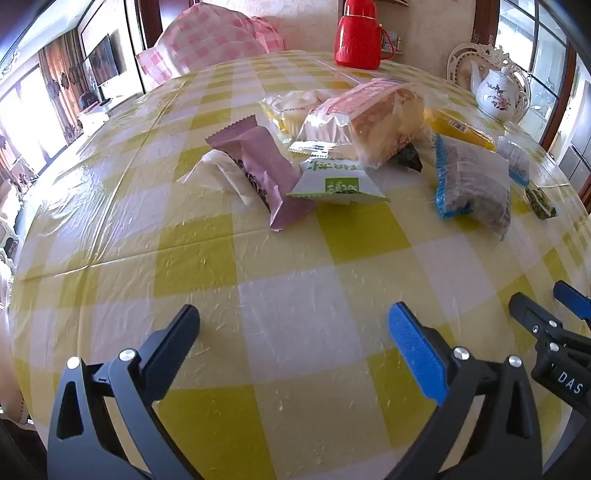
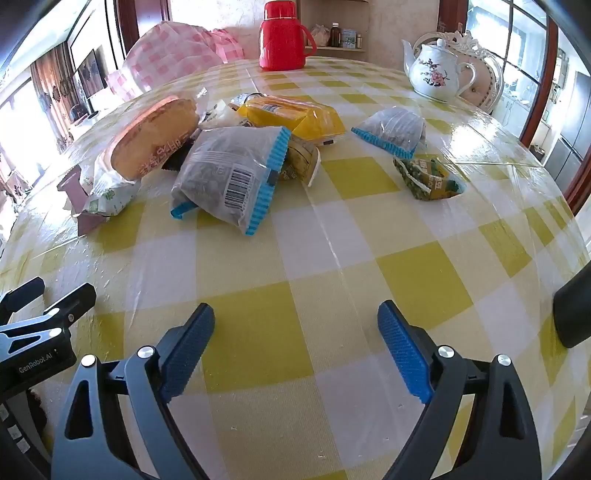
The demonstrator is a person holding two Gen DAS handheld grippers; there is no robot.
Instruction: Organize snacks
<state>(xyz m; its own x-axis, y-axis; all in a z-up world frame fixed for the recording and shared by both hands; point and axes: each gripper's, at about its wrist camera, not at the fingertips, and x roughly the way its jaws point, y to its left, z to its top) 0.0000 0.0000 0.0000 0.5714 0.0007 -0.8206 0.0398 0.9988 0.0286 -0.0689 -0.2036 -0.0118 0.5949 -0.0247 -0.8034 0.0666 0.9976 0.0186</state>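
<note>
Both grippers tilt steeply down toward the desk [image 1: 295, 314], side by side over its near part and well short of the snacks. The left gripper [image 1: 293, 319] has its fingers [image 1: 413, 347] spread wide with only checked cloth between them; the right gripper [image 2: 295, 317] is likewise wide apart and holds nothing (its dark tip also shows at the right edge of the left view).

The snacks lie in a loose heap at mid-desk: a pink packet [image 1: 258, 173] leaning on a white wrapper, a green-and-white packet [image 1: 338, 182] just beside it, a bagged loaf [image 2: 155, 136] resting on the others, a yellow pack [image 2: 295, 116] behind, and a blue-edged bag [image 2: 229, 177] nearest the right gripper. A smaller blue-edged bag [image 2: 393, 133] and a green packet [image 2: 428, 179] sit apart to the right. A red flask [image 2: 282, 35] and a teapot [image 2: 437, 72] stand at the far edge.
</note>
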